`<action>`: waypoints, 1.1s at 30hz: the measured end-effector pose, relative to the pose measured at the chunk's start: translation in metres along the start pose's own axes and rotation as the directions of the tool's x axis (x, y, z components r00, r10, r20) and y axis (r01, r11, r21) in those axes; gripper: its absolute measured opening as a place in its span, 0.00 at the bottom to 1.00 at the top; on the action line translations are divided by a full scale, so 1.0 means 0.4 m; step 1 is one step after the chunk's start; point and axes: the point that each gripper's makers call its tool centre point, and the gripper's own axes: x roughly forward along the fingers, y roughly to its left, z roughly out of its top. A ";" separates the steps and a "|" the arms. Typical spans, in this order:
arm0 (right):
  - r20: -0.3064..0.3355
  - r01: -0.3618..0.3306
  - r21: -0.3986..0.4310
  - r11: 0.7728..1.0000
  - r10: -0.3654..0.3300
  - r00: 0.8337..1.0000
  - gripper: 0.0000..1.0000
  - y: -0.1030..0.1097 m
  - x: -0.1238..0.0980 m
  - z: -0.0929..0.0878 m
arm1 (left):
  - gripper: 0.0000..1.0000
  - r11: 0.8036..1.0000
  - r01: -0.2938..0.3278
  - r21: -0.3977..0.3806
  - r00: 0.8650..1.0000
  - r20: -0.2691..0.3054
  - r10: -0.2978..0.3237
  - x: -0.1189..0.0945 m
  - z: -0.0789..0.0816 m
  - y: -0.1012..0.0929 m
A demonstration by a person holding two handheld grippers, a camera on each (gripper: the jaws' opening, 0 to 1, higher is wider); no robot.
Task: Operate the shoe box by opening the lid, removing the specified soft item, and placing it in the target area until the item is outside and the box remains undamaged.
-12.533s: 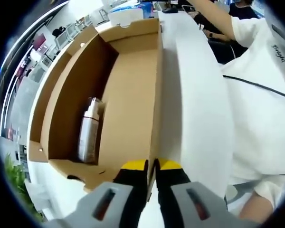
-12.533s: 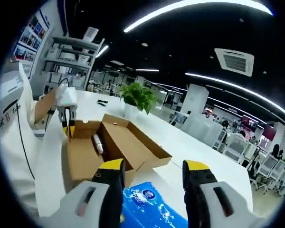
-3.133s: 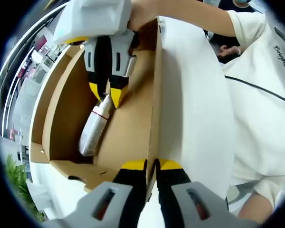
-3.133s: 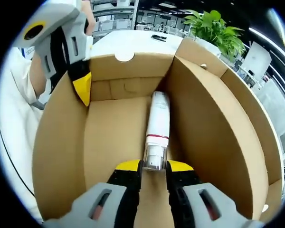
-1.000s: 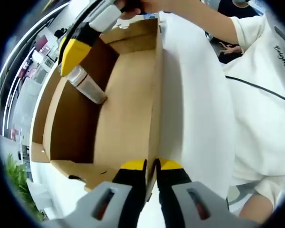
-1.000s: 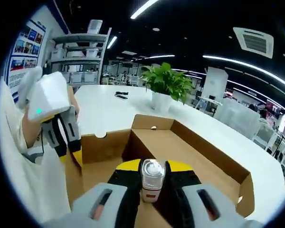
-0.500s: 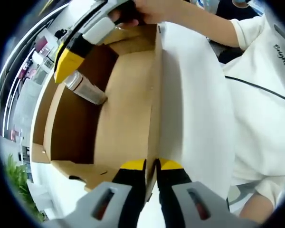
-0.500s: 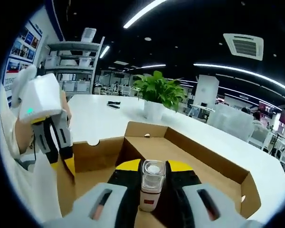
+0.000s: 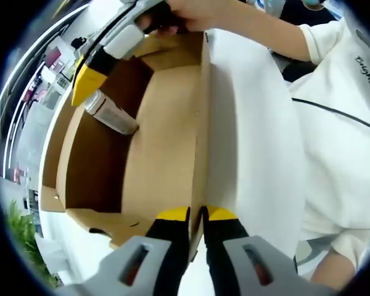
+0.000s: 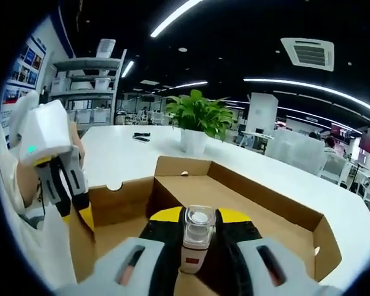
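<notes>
Right gripper (image 10: 199, 217) clamped on clear-capped white tube (image 10: 196, 240), red band near the jaws, raised above open cardboard shoe box (image 10: 259, 194). Left gripper (image 9: 196, 214) pinched shut on the box's side wall (image 9: 200, 123), beside white lid panel (image 9: 246, 135). Shirt (image 9: 351, 111) marked "Bright". Potted plant (image 10: 197, 123) on white table (image 10: 129, 154) behind.

i am reading "bright" in dark letters on the person's white shirt (image 9: 333, 154), up by the shoulder in the left gripper view. a small red mark is sitting below it at the edge, too small to read. the wall posters (image 10: 18, 77) are staying illegible.
</notes>
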 end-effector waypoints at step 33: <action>0.124 0.070 0.111 0.991 -0.083 0.989 0.18 -0.039 -0.117 0.092 | 0.08 1.000 -0.008 0.005 1.000 0.007 0.008 -0.001 0.000 0.001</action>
